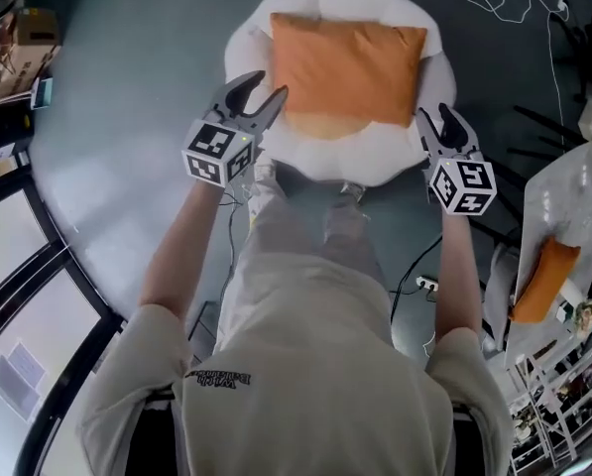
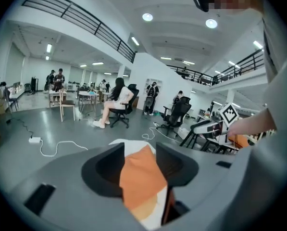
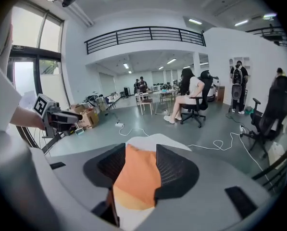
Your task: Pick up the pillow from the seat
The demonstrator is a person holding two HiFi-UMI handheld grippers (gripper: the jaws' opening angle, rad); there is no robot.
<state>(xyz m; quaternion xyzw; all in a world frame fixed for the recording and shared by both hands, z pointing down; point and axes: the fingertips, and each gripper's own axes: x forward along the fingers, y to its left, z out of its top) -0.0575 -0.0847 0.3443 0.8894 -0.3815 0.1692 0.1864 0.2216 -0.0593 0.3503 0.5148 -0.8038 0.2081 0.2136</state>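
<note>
An orange pillow (image 1: 347,67) lies flat on a round, white, fluffy seat (image 1: 375,152) straight ahead of me. My left gripper (image 1: 258,99) hovers over the seat's near-left rim, just off the pillow's left edge, jaws apart with nothing between them. My right gripper (image 1: 441,125) hangs at the seat's near-right rim, by the pillow's right corner, also open and empty. The left gripper view shows the pillow (image 2: 141,177) beyond the gap between the dark jaws. In the right gripper view the pillow (image 3: 136,177) also lies beyond the gap.
White cables (image 1: 514,8) run over the grey floor behind the seat. A power strip (image 1: 426,284) lies by my right leg. A second orange cushion in clear plastic (image 1: 543,276) sits at the right. Cardboard boxes (image 1: 33,28) stand far left. People and office chairs (image 2: 121,107) are farther off.
</note>
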